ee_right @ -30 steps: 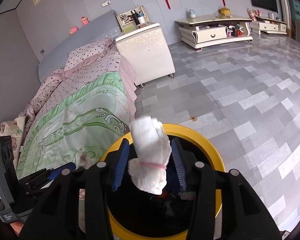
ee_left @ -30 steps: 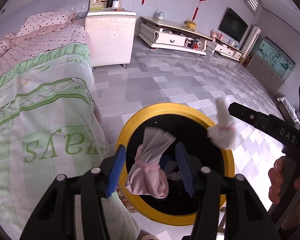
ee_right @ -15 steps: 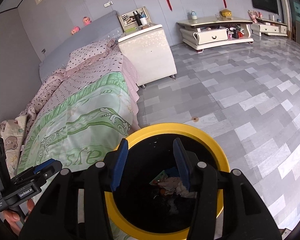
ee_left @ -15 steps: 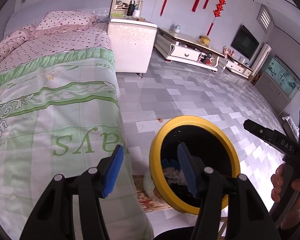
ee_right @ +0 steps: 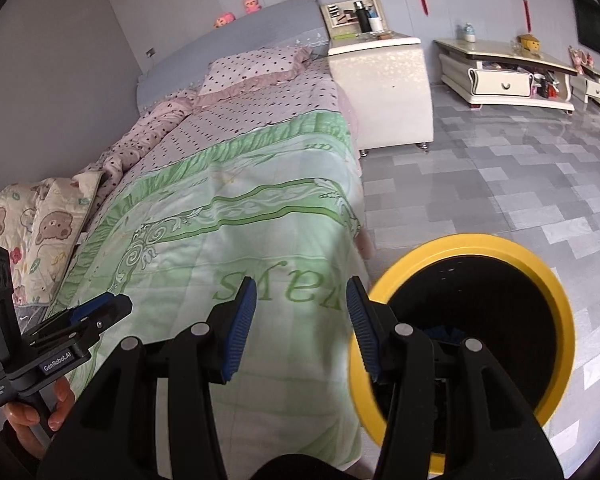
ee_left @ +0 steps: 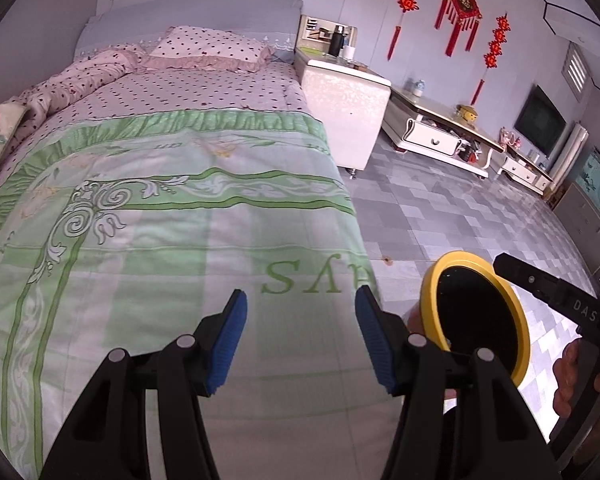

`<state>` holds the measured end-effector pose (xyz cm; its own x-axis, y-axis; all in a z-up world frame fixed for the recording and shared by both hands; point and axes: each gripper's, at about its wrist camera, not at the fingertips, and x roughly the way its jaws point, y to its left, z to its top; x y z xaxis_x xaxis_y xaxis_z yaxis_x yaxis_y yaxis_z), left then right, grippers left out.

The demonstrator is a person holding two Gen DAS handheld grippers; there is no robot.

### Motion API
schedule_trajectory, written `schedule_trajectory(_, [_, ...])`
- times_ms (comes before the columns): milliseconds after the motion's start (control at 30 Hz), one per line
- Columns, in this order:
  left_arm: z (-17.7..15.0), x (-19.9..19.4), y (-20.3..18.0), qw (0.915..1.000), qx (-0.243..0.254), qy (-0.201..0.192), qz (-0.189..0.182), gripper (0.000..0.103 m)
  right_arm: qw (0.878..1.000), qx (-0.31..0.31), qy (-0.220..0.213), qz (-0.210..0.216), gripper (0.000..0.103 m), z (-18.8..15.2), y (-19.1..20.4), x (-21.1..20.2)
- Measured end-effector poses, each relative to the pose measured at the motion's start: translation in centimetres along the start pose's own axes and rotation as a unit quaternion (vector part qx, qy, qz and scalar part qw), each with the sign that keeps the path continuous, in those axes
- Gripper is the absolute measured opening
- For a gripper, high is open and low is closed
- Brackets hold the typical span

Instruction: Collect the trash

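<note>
A round bin with a yellow rim (ee_left: 514, 304) (ee_right: 556, 276) stands on the floor beside the foot of the bed; its inside is dark. My left gripper (ee_left: 300, 334) hangs open over the green bedspread with nothing between its blue pads. My right gripper (ee_right: 302, 324) is open and empty too, above the bed's edge just left of the bin. Each gripper shows in the other's view: the right one at the far right (ee_left: 556, 294), the left one at the lower left (ee_right: 96, 312), both held by a hand. No loose trash shows on the bed.
The bed (ee_left: 160, 208) with a green and white cover fills the left. A white nightstand (ee_left: 346, 108) stands past it, and a low white TV cabinet (ee_left: 444, 136) runs along the far wall. Grey tiled floor (ee_right: 500, 184) lies open to the right.
A second ago each gripper held a tied bag over the bin; both bags are gone from the jaws. Both grippers have swung left from above the bin to over the bed.
</note>
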<state>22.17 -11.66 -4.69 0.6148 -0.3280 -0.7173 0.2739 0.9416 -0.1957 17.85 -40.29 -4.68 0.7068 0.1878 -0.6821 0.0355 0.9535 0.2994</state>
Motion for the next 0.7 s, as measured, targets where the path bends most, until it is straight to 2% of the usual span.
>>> schedule_trajectory(267, [-2.3, -3.0, 8.6, 0.9977, -0.037, -0.007, 0.057, 0.053, 0.998, -0.040, 0.027, 0.034, 0.046, -1.8, 7.8, 3.3])
schedule_trajectory(333, [-3.1, -3.5, 10.1, 0.9969, -0.039, -0.007, 0.068, 0.054, 0.998, -0.040, 0.034, 0.037, 0.049, -2.5, 8.8, 4.0])
schedule_trajectory(433, [-4.4, -3.9, 12.1, 0.9954, -0.046, -0.006, 0.084, 0.060, 0.998, -0.043, 0.040, 0.037, 0.059, -3.6, 10.1, 4.7])
schedule_trajectory(600, [-6.4, -4.5, 14.0, 0.9933, -0.059, -0.015, 0.098, 0.072, 0.998, -0.054, 0.014, 0.022, 0.089, -4.9, 11.3, 4.1])
schedule_trajectory(700, [-7.1, -5.7, 14.5, 0.9910, -0.062, -0.039, 0.112, 0.082, 0.998, -0.063, -0.009, 0.007, 0.095, -5.5, 11.6, 3.2])
